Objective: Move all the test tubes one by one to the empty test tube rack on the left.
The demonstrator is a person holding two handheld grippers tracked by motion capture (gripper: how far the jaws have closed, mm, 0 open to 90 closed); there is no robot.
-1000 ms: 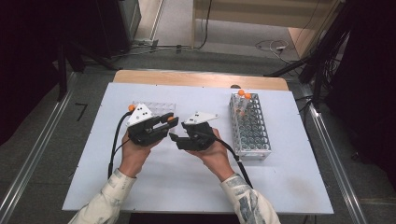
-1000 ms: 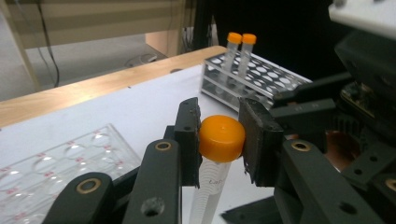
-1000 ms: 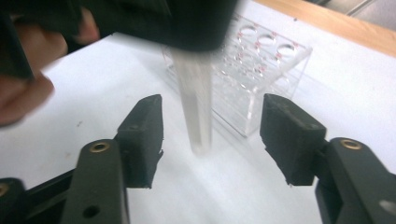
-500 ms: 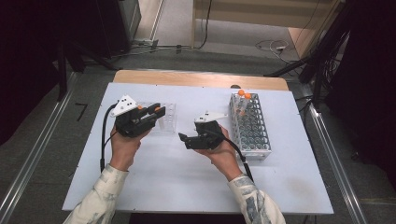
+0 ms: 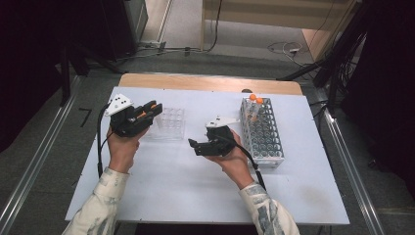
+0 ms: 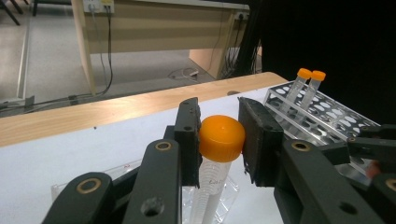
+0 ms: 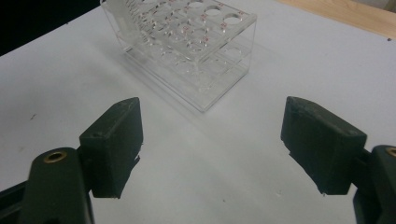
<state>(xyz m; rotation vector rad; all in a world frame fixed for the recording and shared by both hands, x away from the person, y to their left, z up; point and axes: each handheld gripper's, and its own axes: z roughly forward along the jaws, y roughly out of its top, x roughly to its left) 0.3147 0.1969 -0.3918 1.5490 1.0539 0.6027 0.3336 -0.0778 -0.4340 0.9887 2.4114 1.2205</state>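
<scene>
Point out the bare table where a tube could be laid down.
Free: the near table between both forearms, and the strip between clear rack and metal rack, partly taken by the right gripper. Crowded: around both racks.

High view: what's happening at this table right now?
A person works with two handheld grippers. The left gripper is shut on an orange-capped tube, held over the clear rack. The right gripper holds nothing; its jaws have just been opening and point toward that clear rack. Two more orange-capped tubes stand in the metal rack.
</scene>
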